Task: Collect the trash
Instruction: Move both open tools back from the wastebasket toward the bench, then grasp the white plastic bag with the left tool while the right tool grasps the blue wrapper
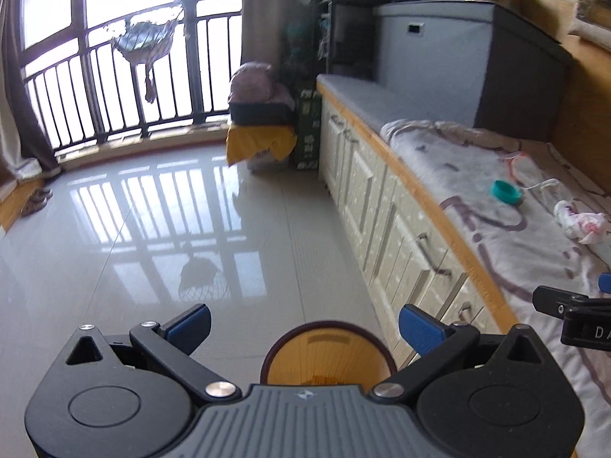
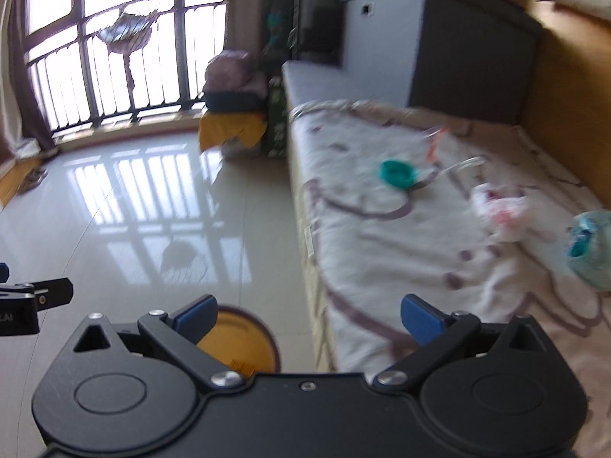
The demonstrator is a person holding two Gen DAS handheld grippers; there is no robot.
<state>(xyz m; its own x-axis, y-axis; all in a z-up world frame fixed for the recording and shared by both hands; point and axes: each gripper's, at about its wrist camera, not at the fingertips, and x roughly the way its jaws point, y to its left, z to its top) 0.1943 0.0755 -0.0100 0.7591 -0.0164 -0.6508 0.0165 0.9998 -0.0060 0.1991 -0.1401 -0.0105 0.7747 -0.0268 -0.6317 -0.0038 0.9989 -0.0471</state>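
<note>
A round yellow bin (image 1: pixel 327 355) with a dark rim stands on the floor beside the bench, below my open, empty left gripper (image 1: pixel 305 328). It also shows in the right wrist view (image 2: pixel 240 339). On the blanket-covered bench (image 2: pixel 382 236) lie a teal cap (image 1: pixel 506 192) (image 2: pixel 397 173), a crumpled white and pink wrapper (image 1: pixel 580 223) (image 2: pixel 500 210), a clear plastic bag (image 2: pixel 450 152) and a pale blue-green crumpled piece (image 2: pixel 590 246). My right gripper (image 2: pixel 307 318) is open and empty, over the bench's front edge.
A white cabinet front (image 1: pixel 382 206) runs under the bench. A grey storage box (image 1: pixel 439 53) stands at the bench's far end. Stacked boxes with a yellow cloth (image 1: pixel 261 129) sit by the barred window (image 1: pixel 114 76). The tiled floor (image 1: pixel 152 229) is glossy.
</note>
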